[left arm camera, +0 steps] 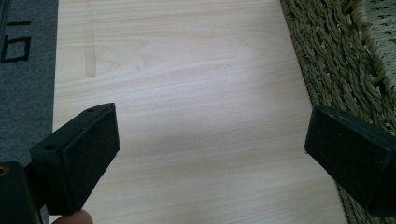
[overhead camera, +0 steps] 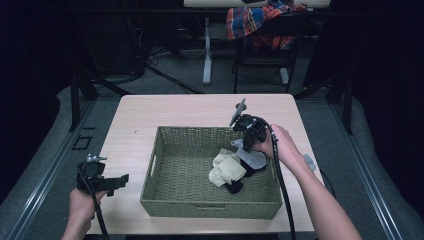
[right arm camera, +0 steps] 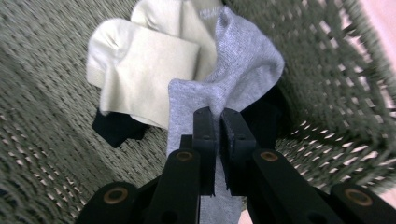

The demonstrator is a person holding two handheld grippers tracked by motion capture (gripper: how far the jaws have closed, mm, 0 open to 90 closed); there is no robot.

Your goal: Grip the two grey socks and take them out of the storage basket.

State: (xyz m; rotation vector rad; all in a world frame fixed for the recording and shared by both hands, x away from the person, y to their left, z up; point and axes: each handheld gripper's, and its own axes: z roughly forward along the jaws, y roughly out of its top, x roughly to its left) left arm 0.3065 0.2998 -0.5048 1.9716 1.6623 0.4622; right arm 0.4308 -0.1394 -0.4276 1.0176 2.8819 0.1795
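Observation:
A green woven basket (overhead camera: 165, 145) stands in the middle of the wooden table (overhead camera: 200, 107). In its right half lie a cream sock (overhead camera: 227, 167), a dark sock (overhead camera: 234, 187) and a grey sock (overhead camera: 252, 159). My right gripper (overhead camera: 246, 145) reaches into the basket from the right and is shut on the grey sock (right arm camera: 243, 65), which hangs bunched from the jaws (right arm camera: 215, 119) over the cream sock (right arm camera: 144, 70) and the dark sock (right arm camera: 116, 128). My left gripper (overhead camera: 117, 182) rests open over bare table at the basket's left, with nothing between its pads (left arm camera: 88, 149).
The basket's woven wall (left arm camera: 336, 60) rises close to the right of my left gripper. Beyond the table stands a chair (overhead camera: 265, 35) draped with plaid cloth, and a table leg (overhead camera: 207, 50). Grey floor surrounds the table.

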